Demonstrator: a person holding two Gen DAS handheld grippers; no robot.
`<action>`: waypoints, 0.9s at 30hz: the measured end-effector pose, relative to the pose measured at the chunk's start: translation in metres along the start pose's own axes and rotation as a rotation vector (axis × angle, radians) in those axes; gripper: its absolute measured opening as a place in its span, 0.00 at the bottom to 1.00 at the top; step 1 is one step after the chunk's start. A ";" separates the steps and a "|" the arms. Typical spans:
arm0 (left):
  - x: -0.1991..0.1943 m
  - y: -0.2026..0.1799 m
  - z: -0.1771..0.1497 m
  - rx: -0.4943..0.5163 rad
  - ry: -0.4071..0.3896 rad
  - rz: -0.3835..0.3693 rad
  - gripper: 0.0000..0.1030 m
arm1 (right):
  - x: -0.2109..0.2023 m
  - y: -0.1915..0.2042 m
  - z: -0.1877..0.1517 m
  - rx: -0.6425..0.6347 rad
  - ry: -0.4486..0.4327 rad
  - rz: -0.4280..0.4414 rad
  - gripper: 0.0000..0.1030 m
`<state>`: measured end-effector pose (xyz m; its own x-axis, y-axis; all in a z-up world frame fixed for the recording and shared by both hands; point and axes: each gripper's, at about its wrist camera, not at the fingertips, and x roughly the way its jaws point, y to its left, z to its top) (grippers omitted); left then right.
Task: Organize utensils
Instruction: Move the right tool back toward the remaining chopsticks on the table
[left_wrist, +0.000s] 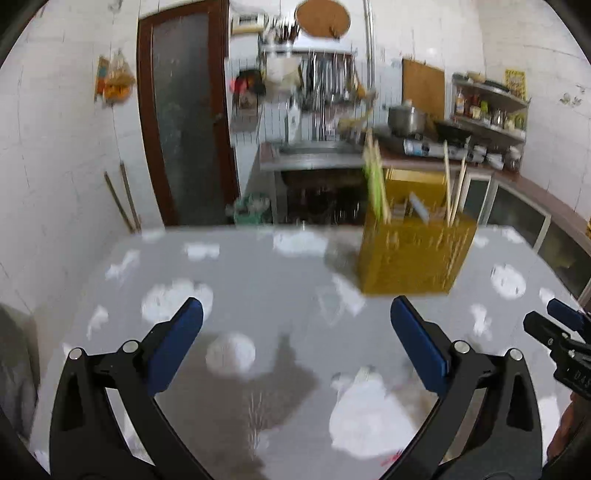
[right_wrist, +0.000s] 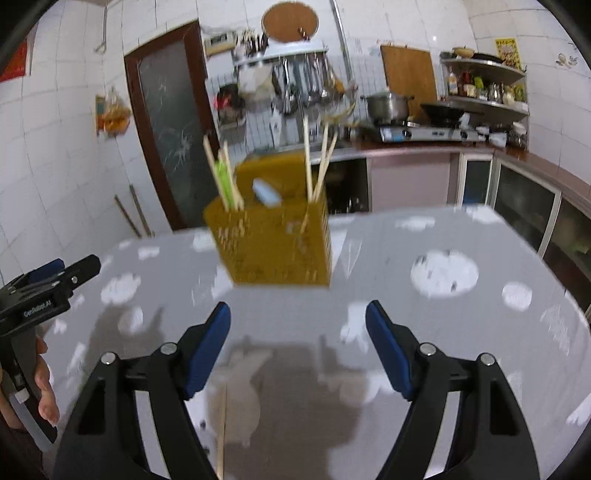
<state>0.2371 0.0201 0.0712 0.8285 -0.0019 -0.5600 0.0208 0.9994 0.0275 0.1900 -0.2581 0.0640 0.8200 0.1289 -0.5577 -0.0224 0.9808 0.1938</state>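
**Entry: Utensil sorting at the table — both tools empty, one chopstick outstanding**

**Holder.** Yellow perforated plastic utensil caddy (right_wrist: 275, 243), upright on the grey table cover with white animal print (right_wrist: 461, 332), toward the far side. Contents: a bundle of pale wooden chopsticks with a green one among them (right_wrist: 223, 177) in the left compartment as the right camera sees it; three more wooden chopsticks (right_wrist: 319, 162) leaning in the right compartment; a pale blue-white handle (right_wrist: 266, 192) between them, kind not legible through blur.

**Loose item.** One thin wooden chopstick (right_wrist: 221, 432) lying flat on the cover, close under the right tool and running toward the camera; its near end is cut off by the frame.

**Right gripper** (right_wrist: 298, 350). Blue pads spread wide, nothing between them, above the table short of the caddy.

**Left gripper** (left_wrist: 296, 347). Jaws likewise wide apart and empty; caddy ahead and to its right (left_wrist: 413, 254).

**Handling note (judgement).** The loose chopstick appears to be the next piece. It lies low and slim, so the pads should descend astride it near mid-length, closing squarely across the shaft to stop it rolling or pivoting. Lift level, tip upright over a chopstick compartment, release only once the lower end is inside. The free tool could steady the light caddy against tipping.
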 end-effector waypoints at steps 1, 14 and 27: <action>0.007 0.004 -0.009 -0.005 0.028 0.006 0.95 | 0.005 0.003 -0.008 0.000 0.021 0.003 0.73; 0.066 0.019 -0.052 0.002 0.194 0.021 0.95 | 0.064 0.067 -0.063 -0.153 0.235 0.001 0.51; 0.053 -0.012 -0.062 0.049 0.241 -0.079 0.95 | 0.075 0.049 -0.063 -0.106 0.275 0.002 0.05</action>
<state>0.2456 0.0104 -0.0104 0.6659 -0.0658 -0.7431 0.1124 0.9936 0.0128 0.2145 -0.1911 -0.0196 0.6342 0.1510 -0.7582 -0.0950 0.9885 0.1174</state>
